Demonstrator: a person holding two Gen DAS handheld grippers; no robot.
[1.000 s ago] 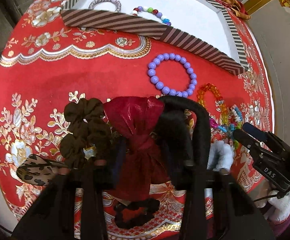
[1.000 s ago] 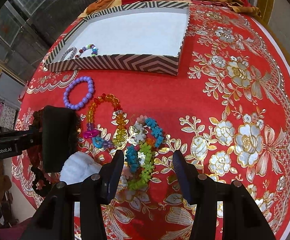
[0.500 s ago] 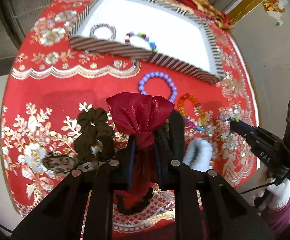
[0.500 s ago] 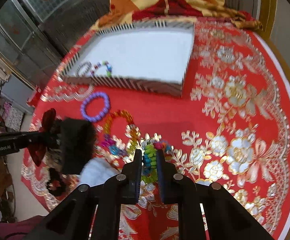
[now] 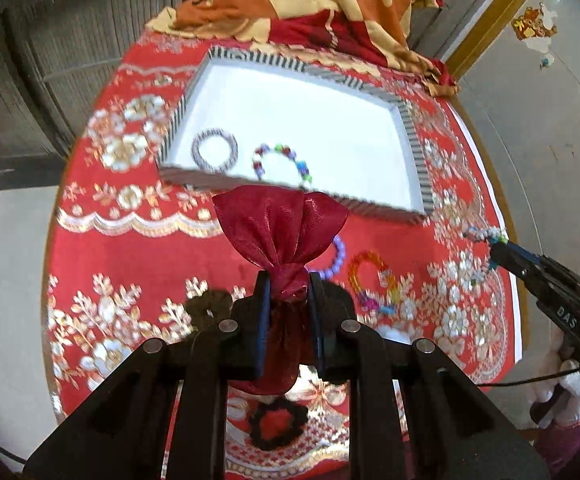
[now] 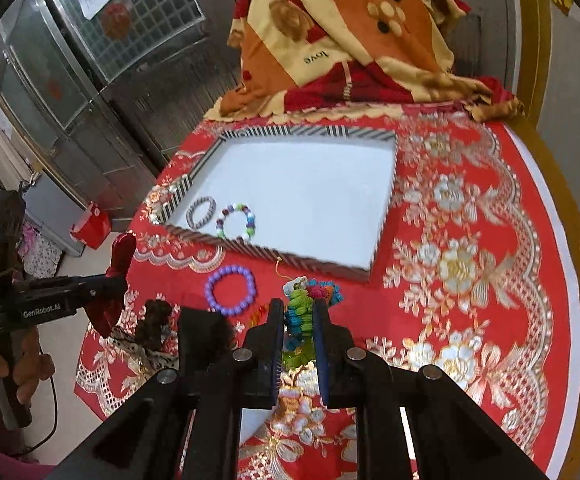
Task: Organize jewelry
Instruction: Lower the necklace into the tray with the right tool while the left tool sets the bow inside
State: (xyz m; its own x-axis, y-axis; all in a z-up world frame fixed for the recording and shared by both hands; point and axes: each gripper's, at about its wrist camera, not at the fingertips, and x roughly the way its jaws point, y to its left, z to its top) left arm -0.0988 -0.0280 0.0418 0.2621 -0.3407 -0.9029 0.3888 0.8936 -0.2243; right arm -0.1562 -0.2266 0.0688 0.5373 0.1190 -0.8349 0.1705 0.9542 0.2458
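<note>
Jewelry tray [image 6: 384,208], "GenRobot.AI" on left hand-held gripper [image 6: 118,276], "love" on blanket [image 6: 315,57]

Scrunchie [image 5: 280,236], bracelet [image 6: 304,312] now gripped, aloft

Left claw [image 5: 286,280] clamped — right claw [image 6: 299,312] clamped, both angled down.

An orange patterned blanket [image 6: 354,40] lies heaped beyond the red tablecloth [image 6: 470,220], seemingly over something.
</note>
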